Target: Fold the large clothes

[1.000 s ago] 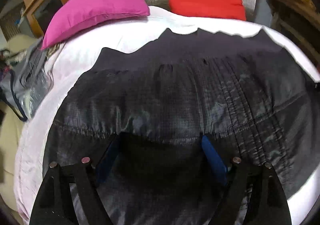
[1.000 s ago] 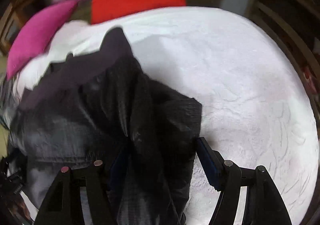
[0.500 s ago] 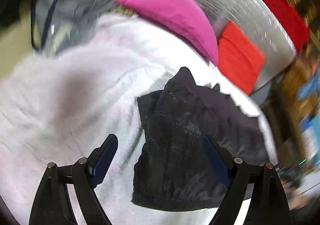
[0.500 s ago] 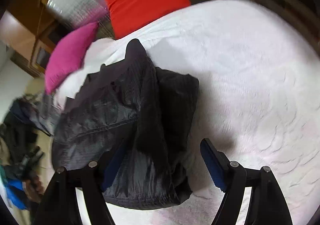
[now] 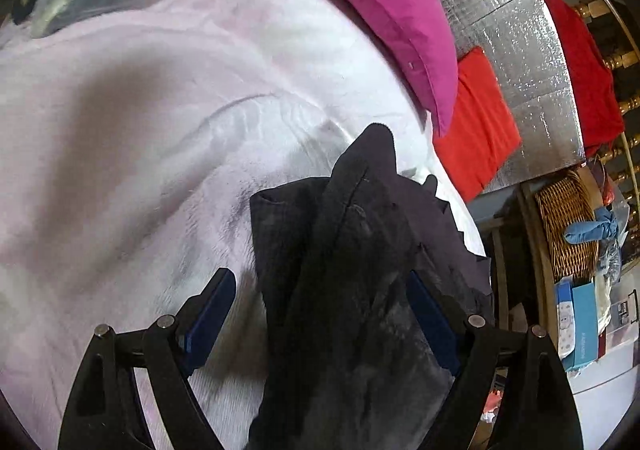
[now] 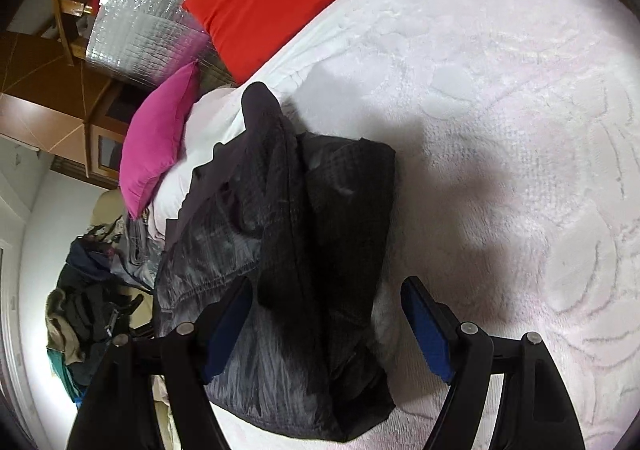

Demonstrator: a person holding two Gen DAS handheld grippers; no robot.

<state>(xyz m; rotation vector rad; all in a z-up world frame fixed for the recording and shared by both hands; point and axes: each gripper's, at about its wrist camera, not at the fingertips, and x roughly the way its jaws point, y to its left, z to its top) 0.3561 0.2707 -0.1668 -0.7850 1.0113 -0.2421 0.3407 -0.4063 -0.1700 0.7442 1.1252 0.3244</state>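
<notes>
A black, shiny ripstop garment lies folded into a narrow, rumpled bundle on the pale fleece blanket of a bed. My left gripper hovers over the bundle's near end, open, its blue pads wide apart on either side of the cloth without pressing it. In the right wrist view the same garment runs away from me, a grey-sheened layer under a darker fold. My right gripper is open above its near part, the left pad over the cloth and the right pad over the bare blanket.
A magenta pillow and a red cushion lean at the bed's head against a silver foil panel. A wicker basket and boxes stand beyond the bed's edge. A heap of clothes lies on the floor.
The garment went from a wide spread to a narrow folded bundle. The left view swung round and rolled to look along the bundle. The right jaws widened and the cloth between them now lies flat.
</notes>
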